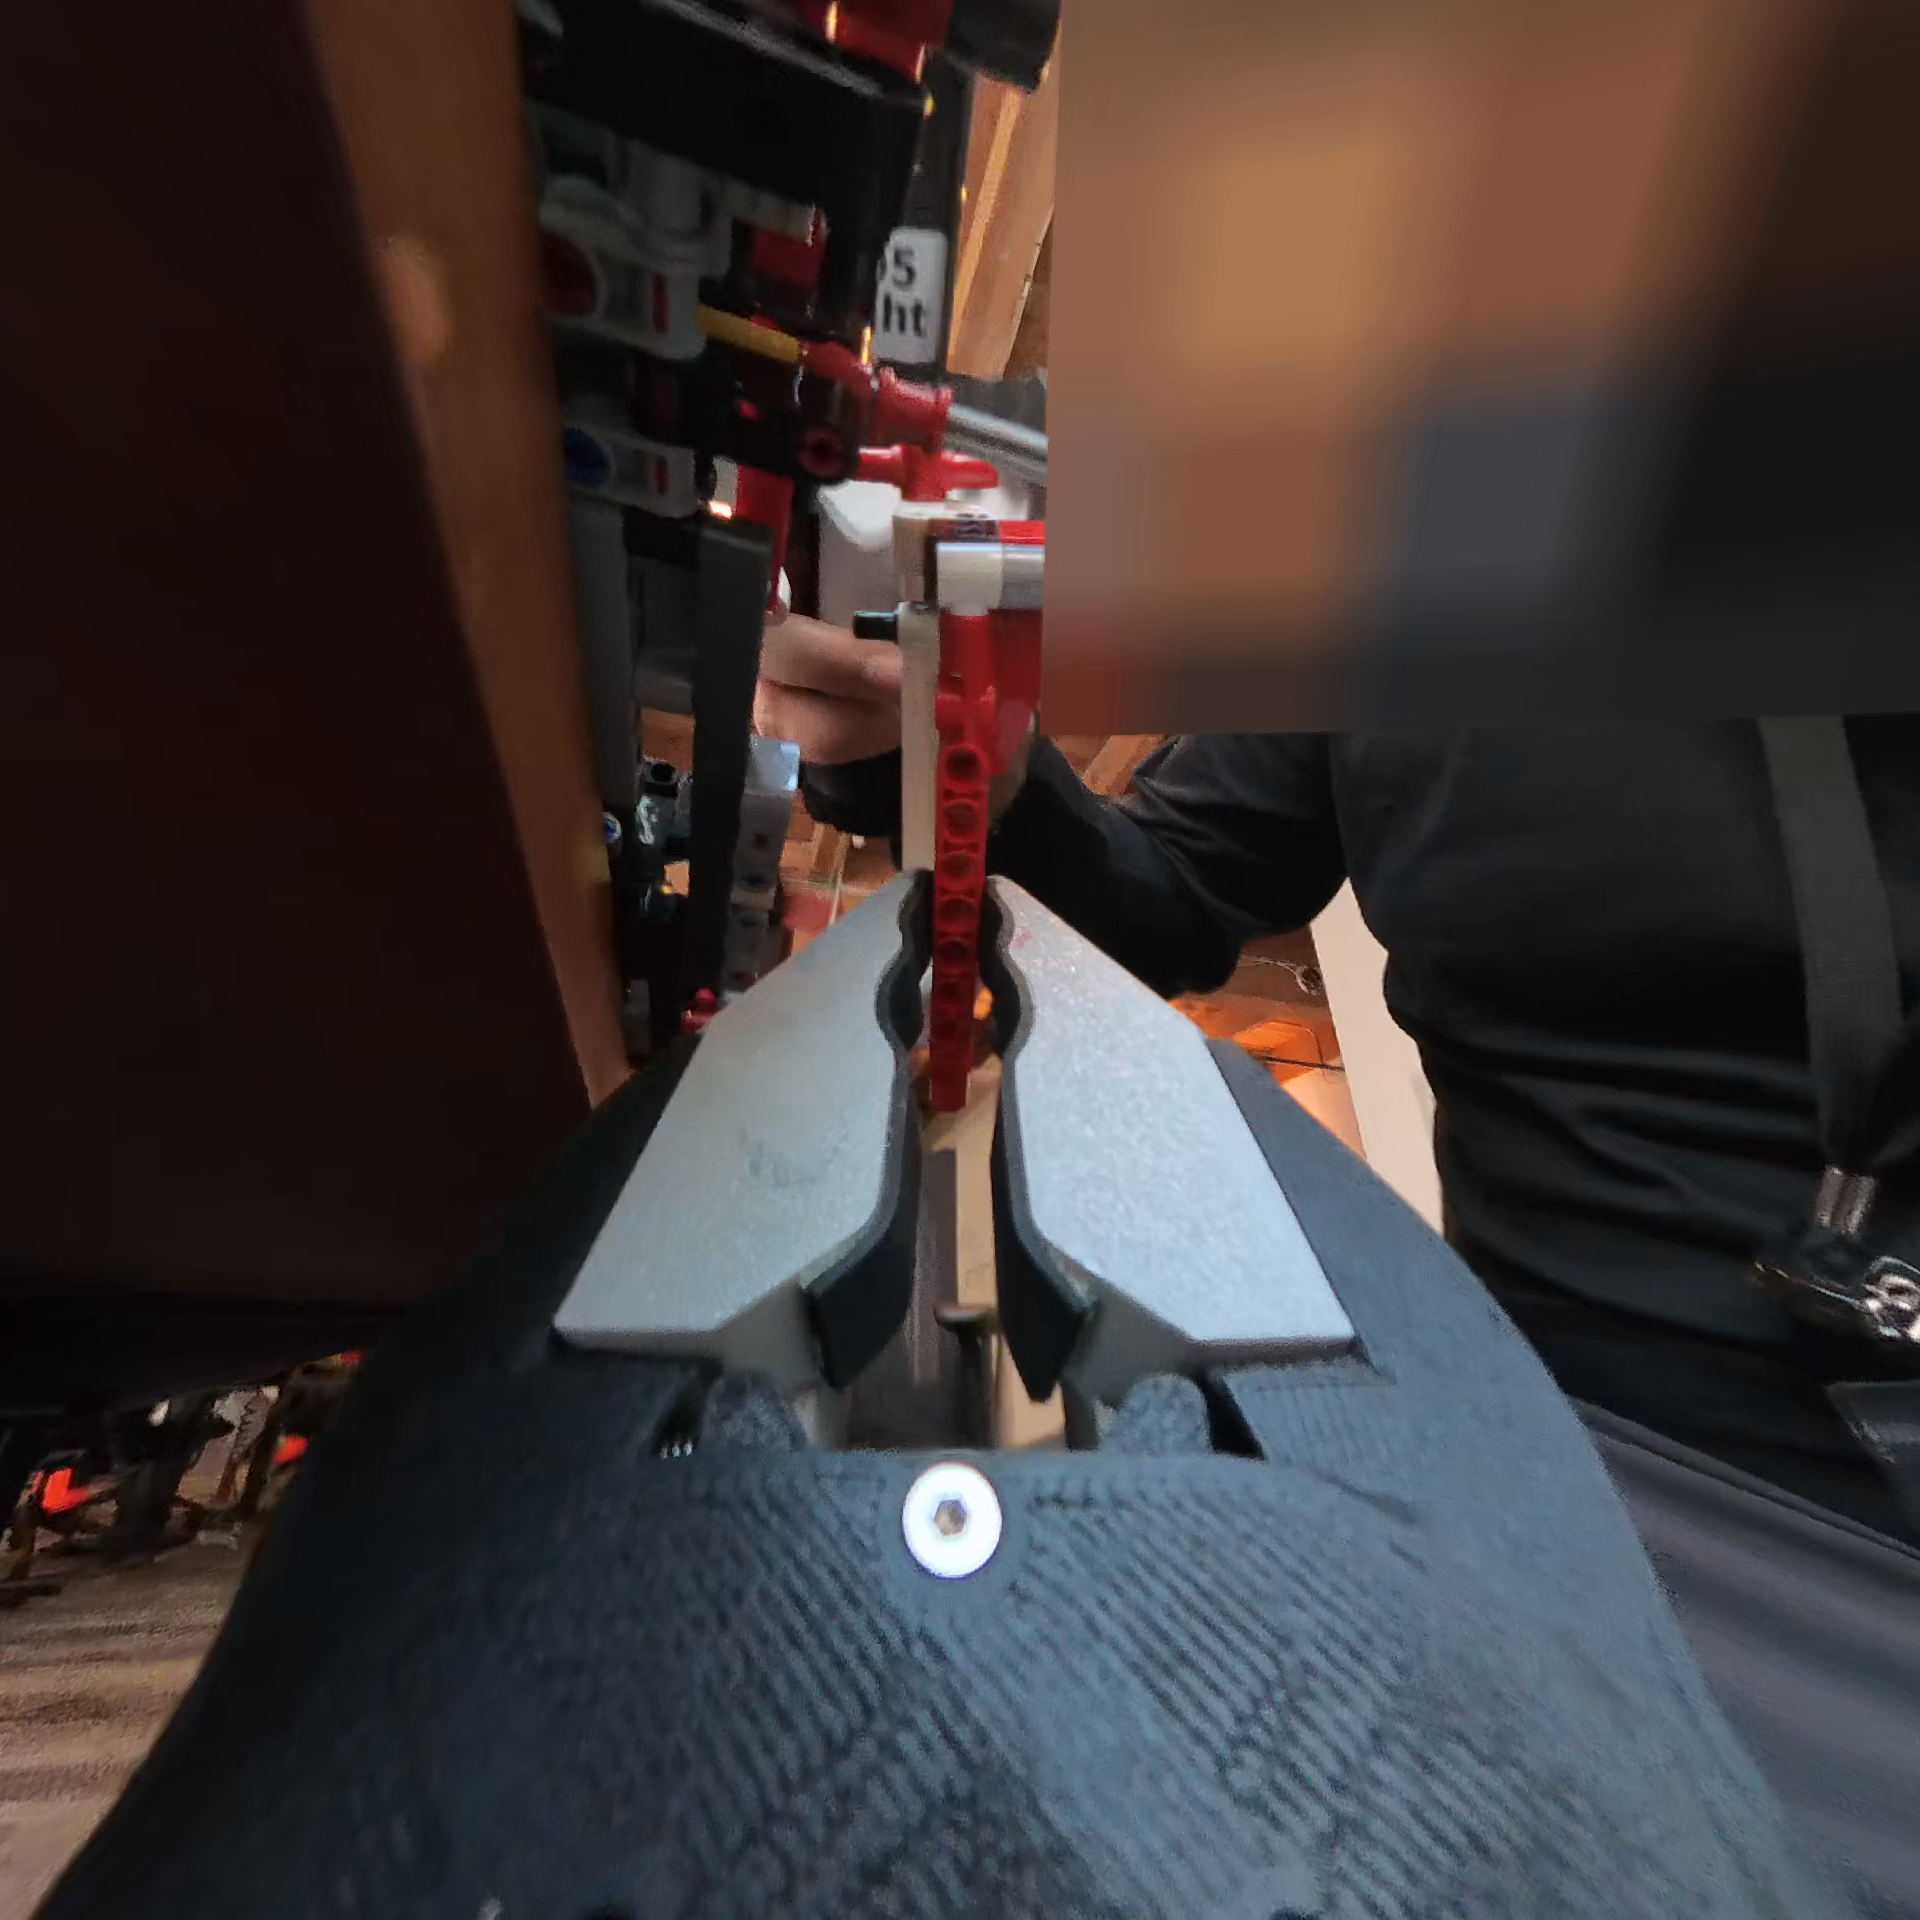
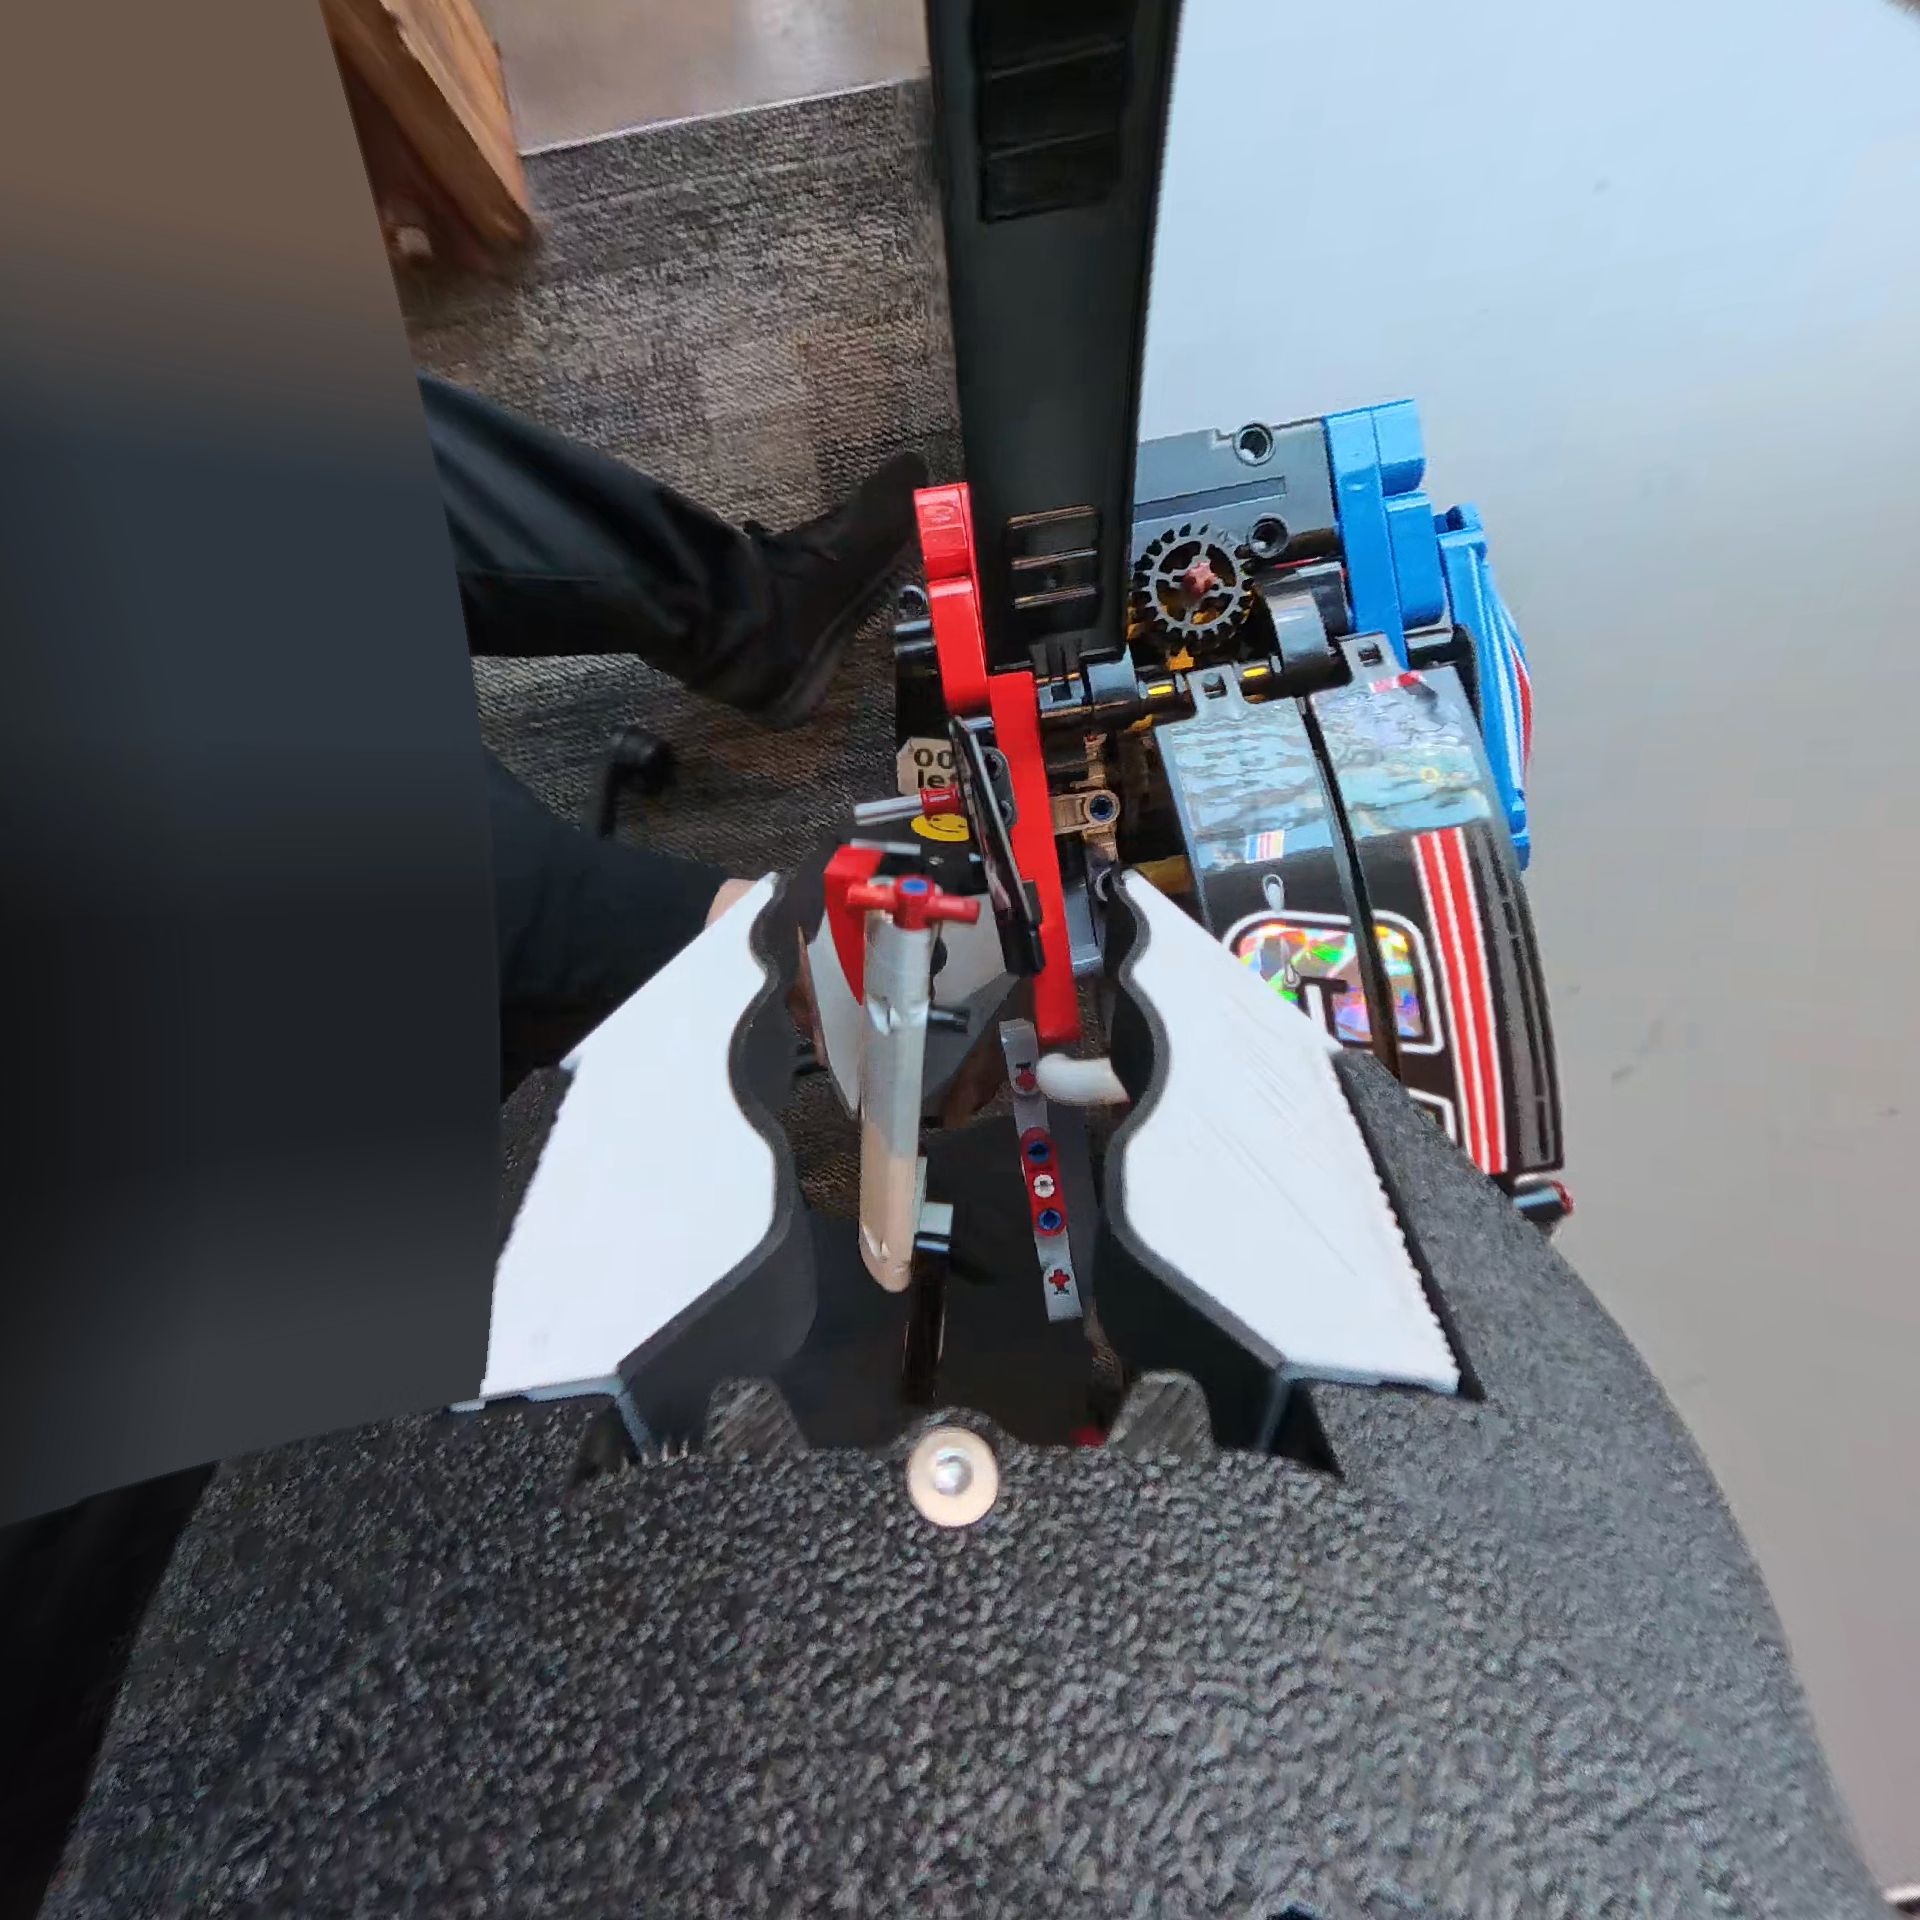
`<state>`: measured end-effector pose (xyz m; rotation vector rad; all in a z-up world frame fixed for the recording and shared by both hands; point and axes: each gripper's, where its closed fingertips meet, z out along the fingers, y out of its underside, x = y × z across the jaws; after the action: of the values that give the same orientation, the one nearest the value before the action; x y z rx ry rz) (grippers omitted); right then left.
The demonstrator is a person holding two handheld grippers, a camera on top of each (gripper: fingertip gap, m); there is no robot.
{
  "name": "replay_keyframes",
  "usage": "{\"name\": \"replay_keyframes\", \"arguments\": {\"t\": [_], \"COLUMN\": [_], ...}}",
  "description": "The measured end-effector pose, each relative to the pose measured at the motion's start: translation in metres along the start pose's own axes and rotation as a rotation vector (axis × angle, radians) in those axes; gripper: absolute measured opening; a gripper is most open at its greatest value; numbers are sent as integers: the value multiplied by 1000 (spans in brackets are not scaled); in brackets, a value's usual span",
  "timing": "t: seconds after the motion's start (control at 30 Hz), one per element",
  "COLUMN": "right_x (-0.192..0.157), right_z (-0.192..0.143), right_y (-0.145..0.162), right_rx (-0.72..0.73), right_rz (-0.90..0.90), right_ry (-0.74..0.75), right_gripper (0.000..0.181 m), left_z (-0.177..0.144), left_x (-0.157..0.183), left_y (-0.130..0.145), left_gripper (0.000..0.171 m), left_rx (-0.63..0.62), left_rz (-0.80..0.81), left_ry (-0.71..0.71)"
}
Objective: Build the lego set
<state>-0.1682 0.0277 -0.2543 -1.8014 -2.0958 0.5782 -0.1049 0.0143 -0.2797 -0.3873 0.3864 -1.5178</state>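
Observation:
In the left wrist view my left gripper point(image 1: 956, 899) is shut on a red holed beam point(image 1: 958, 790) that stands upright between the pads. The beam's top joins a white and grey piece point(image 1: 982, 569). A hand point(image 1: 831, 686) is just behind it. The large lego model point(image 1: 707, 364), black, grey and red, rises at the left. In the right wrist view my right gripper point(image 2: 945, 896) is open wide. Parts of the model lie between its fingers: a red beam point(image 2: 1023, 831), a light grey blade-shaped piece point(image 2: 891, 1060) and a thin grey beam point(image 2: 1044, 1174). I cannot tell whether the fingers touch them.
The model's body point(image 2: 1351, 831) has blue blocks, black stickered panels and a black gear point(image 2: 1190, 582), and lies on a pale table point(image 2: 1662, 312). A long black panel point(image 2: 1049, 312) stretches away from it. A person in black point(image 1: 1610, 987) is at the right. Grey carpet point(image 2: 707, 312) lies beyond. Tip to tip, the grippers are about 7 cm apart.

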Motion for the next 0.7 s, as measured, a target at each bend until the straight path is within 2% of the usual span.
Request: {"name": "replay_keyframes", "arguments": {"t": [0.07,0.13,0.27,0.33,0.7], "right_x": [1,3,2,8,9], "right_z": [3,5,9,10,8], "right_y": [5,6,5,5,6], "right_rx": [-24,-30,-33,-39,-42], "right_rz": [-20,-44,-65,-91,-129], "right_ry": [16,41,35,64,120], "right_gripper": [54,45,45,34,33], "left_z": [0,0,-3,-3,0], "left_x": [-2,-5,-13,-15,-15], "left_y": [-6,-4,-4,-5,-1], "left_gripper": [5,5,5,5,6], "left_rx": [46,41,95,112,133], "left_rz": [20,28,69,63,49], "left_ry": [-18,-34,-97,-108,-123]}}
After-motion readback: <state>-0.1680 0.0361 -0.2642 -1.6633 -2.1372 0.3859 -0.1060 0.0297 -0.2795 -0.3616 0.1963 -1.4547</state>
